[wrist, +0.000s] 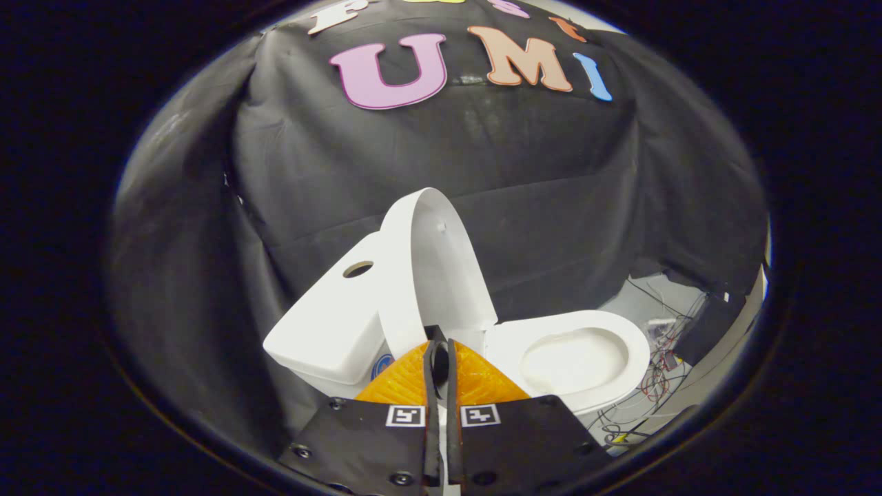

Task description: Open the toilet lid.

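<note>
Lid (441,275) up, leaning back on tank (331,324); opening step looks done.
Gripper (439,344) clenched on nothing, fingers together just short of lid's lower edge; next calls only for backing away without knocking lid forward. Seat (620,337) down, bowl open, off to the right. Loose cables (654,386) on pale floor (641,300) beyond; black cloth (551,207) behind.

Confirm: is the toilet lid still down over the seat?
No, the lid stands raised against the tank, leaving the seat uncovered; the gripper fingers are together.
</note>
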